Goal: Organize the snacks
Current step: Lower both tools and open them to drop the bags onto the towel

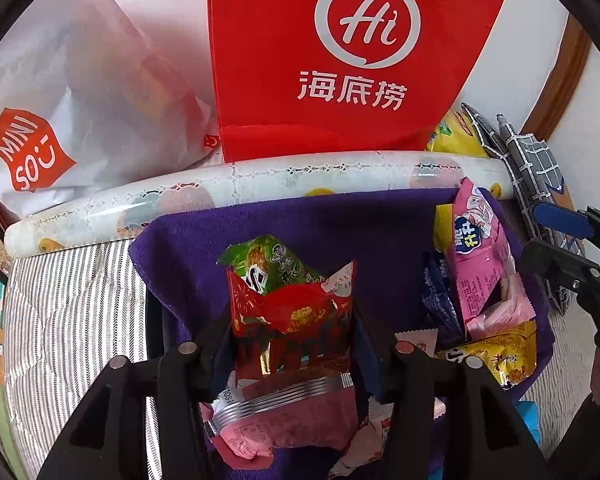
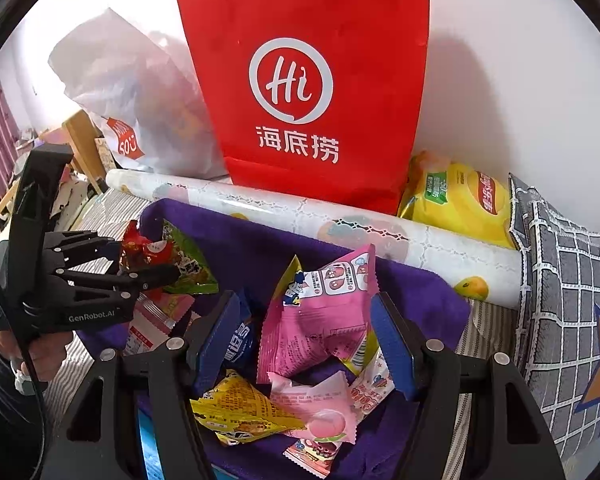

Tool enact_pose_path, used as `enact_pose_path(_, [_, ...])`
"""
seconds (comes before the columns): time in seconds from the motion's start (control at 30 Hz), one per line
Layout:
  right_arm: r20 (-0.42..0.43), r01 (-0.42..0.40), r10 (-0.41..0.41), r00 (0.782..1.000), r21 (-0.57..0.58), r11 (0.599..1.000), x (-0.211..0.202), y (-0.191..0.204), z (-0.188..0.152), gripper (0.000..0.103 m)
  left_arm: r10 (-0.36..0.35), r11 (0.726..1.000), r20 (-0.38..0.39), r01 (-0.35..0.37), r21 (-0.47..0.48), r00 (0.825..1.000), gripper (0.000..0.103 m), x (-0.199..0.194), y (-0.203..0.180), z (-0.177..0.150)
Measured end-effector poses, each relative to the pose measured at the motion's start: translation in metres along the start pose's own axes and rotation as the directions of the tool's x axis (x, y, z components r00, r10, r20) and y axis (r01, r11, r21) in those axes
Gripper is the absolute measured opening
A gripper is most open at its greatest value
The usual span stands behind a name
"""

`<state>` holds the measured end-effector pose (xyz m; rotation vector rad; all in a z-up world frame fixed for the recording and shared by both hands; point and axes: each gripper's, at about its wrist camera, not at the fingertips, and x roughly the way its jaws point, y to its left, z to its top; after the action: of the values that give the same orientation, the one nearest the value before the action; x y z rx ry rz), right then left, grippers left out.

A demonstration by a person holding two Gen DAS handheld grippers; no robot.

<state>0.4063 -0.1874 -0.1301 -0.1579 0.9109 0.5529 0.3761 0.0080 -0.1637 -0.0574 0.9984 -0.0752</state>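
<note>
My left gripper is shut on a red foil snack packet, held just above a purple cloth; it also shows in the right wrist view with the red packet. A green packet lies behind it, a pink packet below. My right gripper is open around a tall pink packet. Its blue pads stand apart from the packet. A blue packet, a yellow packet and a small pink peach packet lie beneath.
A red paper bag stands against the wall behind a rolled patterned sheet. A white plastic Miniso bag sits to its left, a yellow chip bag to its right. A grey checked pillow lies at the right.
</note>
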Motion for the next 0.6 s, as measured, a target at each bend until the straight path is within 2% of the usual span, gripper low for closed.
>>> enact_pose_path(0.17, [0.001,0.006,-0.006,1.000,-0.007,1.000,0.000,0.005,0.001,0.068,-0.001,1.000,0.036,0.001,0.004,0.999,0.076,-0.010,-0.001,0.002])
enact_pose_path(0.37, [0.032,0.017,-0.018,0.999,0.029,0.999,-0.008,0.008,0.005,0.068,0.001,1.000,0.057,-0.001,-0.001,0.998,0.077,-0.023,0.000,0.004])
enact_pose_path(0.6, [0.058,0.086,-0.089,0.994,0.049,0.995,-0.021,0.021,0.003,0.068,-0.004,1.000,0.085,0.004,0.000,0.996,0.077,-0.044,-0.001,0.007])
